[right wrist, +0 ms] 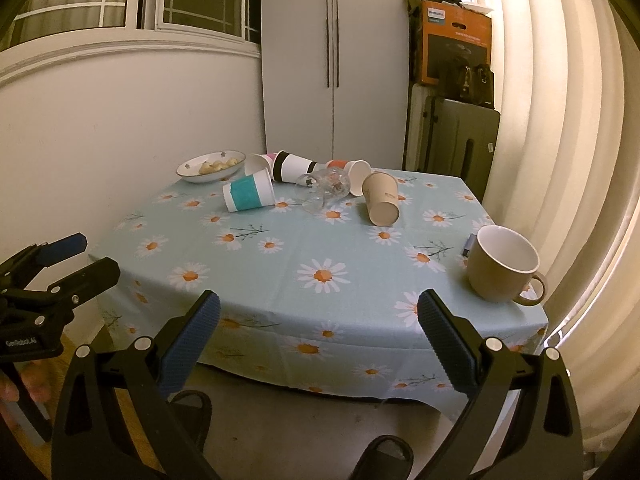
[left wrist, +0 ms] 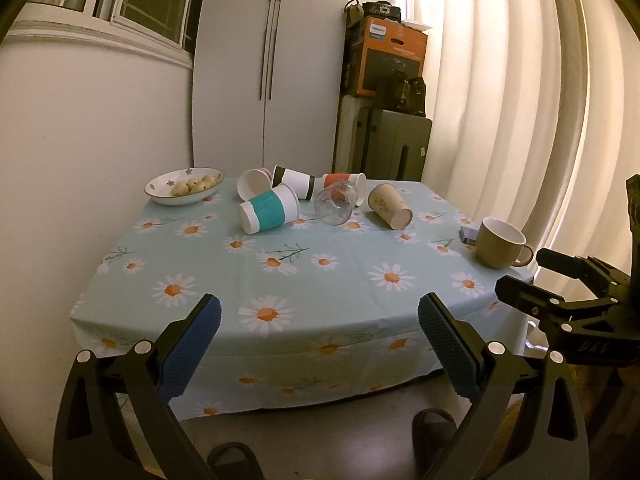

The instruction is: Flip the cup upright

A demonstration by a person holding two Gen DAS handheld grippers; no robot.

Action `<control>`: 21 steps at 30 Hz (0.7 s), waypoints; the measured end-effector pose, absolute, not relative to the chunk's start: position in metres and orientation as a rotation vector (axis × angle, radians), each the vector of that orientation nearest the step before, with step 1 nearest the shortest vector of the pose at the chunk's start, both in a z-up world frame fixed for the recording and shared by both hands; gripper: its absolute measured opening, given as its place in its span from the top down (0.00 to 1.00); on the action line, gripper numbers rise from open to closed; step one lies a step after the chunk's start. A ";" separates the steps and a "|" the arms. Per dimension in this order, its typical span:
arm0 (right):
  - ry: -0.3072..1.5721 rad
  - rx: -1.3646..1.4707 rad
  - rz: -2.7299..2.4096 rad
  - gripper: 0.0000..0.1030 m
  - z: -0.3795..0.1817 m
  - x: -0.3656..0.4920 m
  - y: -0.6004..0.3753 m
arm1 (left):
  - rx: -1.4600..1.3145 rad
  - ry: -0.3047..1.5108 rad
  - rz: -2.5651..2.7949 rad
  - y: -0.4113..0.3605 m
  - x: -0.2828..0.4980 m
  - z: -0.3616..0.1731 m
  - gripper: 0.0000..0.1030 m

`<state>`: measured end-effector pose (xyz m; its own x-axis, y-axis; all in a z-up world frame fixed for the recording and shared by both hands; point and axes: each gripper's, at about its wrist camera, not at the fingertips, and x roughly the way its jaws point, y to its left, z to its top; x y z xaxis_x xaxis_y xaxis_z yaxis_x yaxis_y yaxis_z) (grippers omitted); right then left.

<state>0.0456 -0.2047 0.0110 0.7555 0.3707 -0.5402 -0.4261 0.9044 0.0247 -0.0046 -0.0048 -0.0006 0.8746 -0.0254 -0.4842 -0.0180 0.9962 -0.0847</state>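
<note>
Several cups lie on their sides at the far end of the table: a teal-banded paper cup (left wrist: 269,212) (right wrist: 248,195), a black-banded one (left wrist: 293,181) (right wrist: 294,167), an orange-banded one (left wrist: 345,182) (right wrist: 352,169), a pink-banded one (left wrist: 253,182), a clear glass (left wrist: 336,202) (right wrist: 320,188) and a tan paper cup (left wrist: 390,205) (right wrist: 381,198). A tan mug (left wrist: 500,247) (right wrist: 502,267) stands upright at the right edge. My left gripper (left wrist: 319,316) and right gripper (right wrist: 319,314) are open and empty, off the table's near edge.
The table has a daisy-print cloth (left wrist: 320,280) (right wrist: 320,248). A bowl of food (left wrist: 184,186) (right wrist: 212,166) sits at the far left. A small dark object (left wrist: 467,234) lies behind the mug. Wall on the left, curtain (left wrist: 520,100) on the right, wardrobe and boxes behind.
</note>
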 end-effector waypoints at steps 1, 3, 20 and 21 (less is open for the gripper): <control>0.568 -0.101 0.435 0.05 0.011 0.046 -0.205 | -0.087 0.507 -0.004 -0.006 -0.005 0.000 0.06; 0.569 -0.096 0.435 0.05 0.012 0.045 -0.204 | -0.085 0.505 -0.010 -0.007 -0.006 0.001 0.06; 0.622 -0.054 0.483 0.05 0.016 0.050 -0.202 | -0.205 0.515 -0.062 0.008 -0.007 0.011 0.06; 0.632 -0.054 0.488 0.05 0.016 0.053 -0.201 | -0.215 0.515 -0.058 0.010 -0.006 0.012 0.06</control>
